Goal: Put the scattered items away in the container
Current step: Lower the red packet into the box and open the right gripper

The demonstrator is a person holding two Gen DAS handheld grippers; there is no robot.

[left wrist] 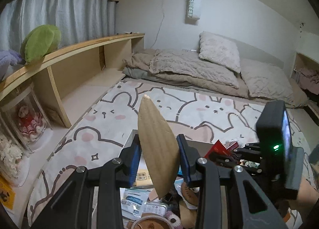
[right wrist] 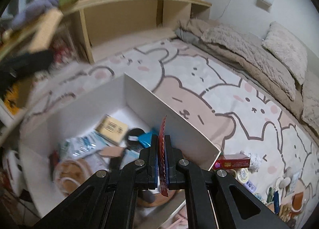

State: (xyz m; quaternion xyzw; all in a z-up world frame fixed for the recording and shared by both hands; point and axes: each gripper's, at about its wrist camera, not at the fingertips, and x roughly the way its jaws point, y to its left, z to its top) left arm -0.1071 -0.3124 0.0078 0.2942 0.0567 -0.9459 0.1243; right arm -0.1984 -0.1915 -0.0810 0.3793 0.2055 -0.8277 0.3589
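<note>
The chief risk here is a drop that misses: both tongs are loaded over the white cardboard box [right wrist: 175,117], and whatever is let go near the rim could tip over the wall onto the bunny-print rug [right wrist: 229,81] instead of landing inside. The left gripper [left wrist: 158,153] pinches a tan, ridged, leaf-shaped piece [left wrist: 157,149], perhaps corrugated card or a flat wooden object; it stands on edge between the blue pads, tall and top-heavy, so it may pivot or slide out if the hold slackens. The right gripper [right wrist: 161,159] is pressed together on a thin red sachet with a serrated edge [right wrist: 162,149], which sticks up past the fingertips just inside the box's far wall; so light a packet could cling to a pad or flutter sideways. The two tools are close together, so a knock between them is another hazard. The box already holds packets, a small carton and a roll of tape, though that view is blurred. Outside it, a red carton [right wrist: 232,162] lies against the near corner, with more clutter scattered on the rug at lower right.
</note>
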